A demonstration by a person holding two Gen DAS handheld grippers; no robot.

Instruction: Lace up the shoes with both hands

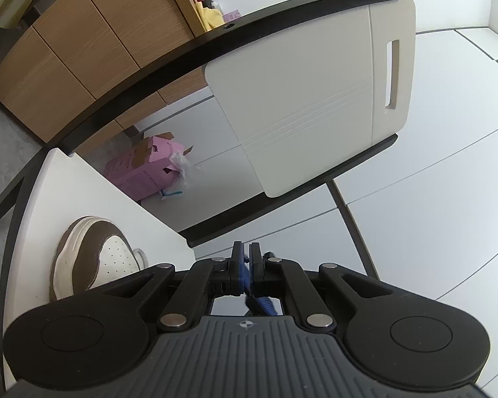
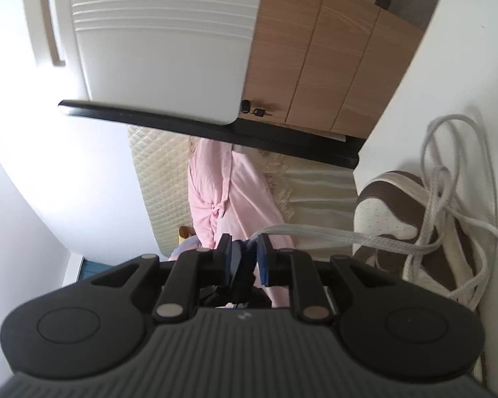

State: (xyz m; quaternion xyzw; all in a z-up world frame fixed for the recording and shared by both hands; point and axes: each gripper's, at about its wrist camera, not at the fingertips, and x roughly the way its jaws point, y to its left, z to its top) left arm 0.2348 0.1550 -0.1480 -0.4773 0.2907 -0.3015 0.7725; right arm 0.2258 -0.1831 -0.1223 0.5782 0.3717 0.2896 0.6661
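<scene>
Shoe point(image 1: 93, 258) left of left gripper point(image 1: 246, 258), lace point(image 2: 332, 235) beside right fingers point(image 2: 264, 258)

1 shoe point(image 1: 89, 255), 1 chair point(image 1: 308, 99), 1 pink box point(image 1: 142, 169), 2 keys point(image 2: 253, 108).

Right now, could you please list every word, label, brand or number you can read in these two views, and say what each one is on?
None can be read.
Pink cardboard box on the floor: dark print on its side, too small and blurred to read.
Left gripper body: only a small crosshair mark, no letters.
Right gripper body: a faint small mark, illegible.
Brown and white shoe: no visible branding.
</scene>
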